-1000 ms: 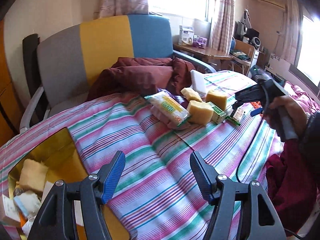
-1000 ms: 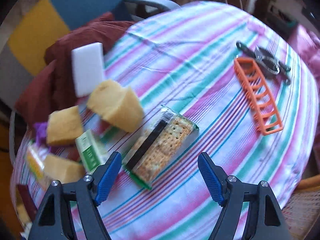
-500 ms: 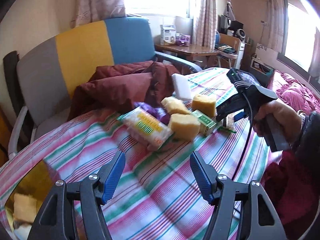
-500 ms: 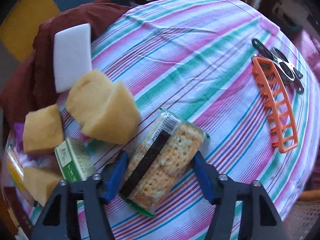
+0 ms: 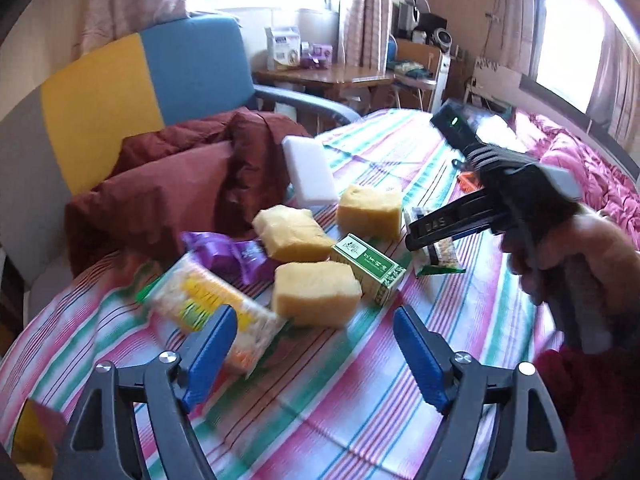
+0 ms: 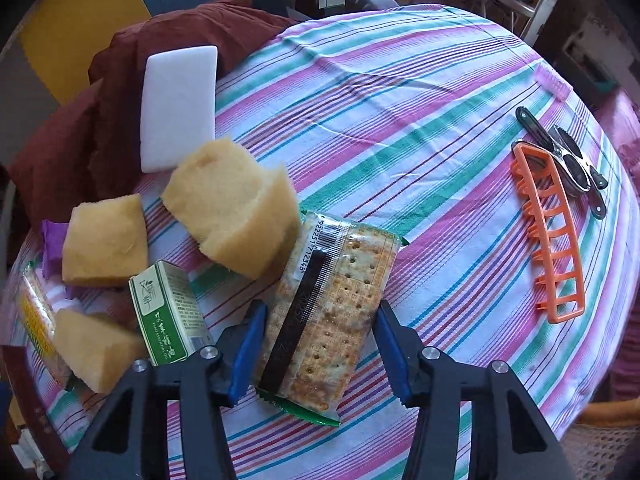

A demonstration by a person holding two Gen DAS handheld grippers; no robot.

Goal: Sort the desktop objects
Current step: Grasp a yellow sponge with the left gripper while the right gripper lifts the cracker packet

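Since a second ago my left gripper (image 5: 310,354) has swung away from the yellow box at the table edge and over toward the pile, its jaws just opening to full spread with nothing between them. Meanwhile my right gripper (image 6: 318,344) has dropped onto the cracker pack (image 6: 332,312) and its jaws have just been closing around it.

Right now the blue pads sit at both long edges of the crackers, on the wrapper or a hair off it. I'd call it clamped, but only on the near half. The pack lies straight ahead between my right fingers, its far end tucked against a sponge (image 6: 232,216) and the green box (image 6: 170,312) just left of my left pad.

Ahead of the left gripper: a noodle packet (image 5: 208,308) by its left finger, another sponge (image 5: 316,298) dead centre, a purple wrapper (image 5: 232,254) beyond.

Risks, as I judge them: squeeze harder and the crackers snap. Lift now and the slick wrapper may slide, since I hold it off-centre. The pack's far end could drag the sponge along. And my two grippers are close; the left one heading in could bump the right.
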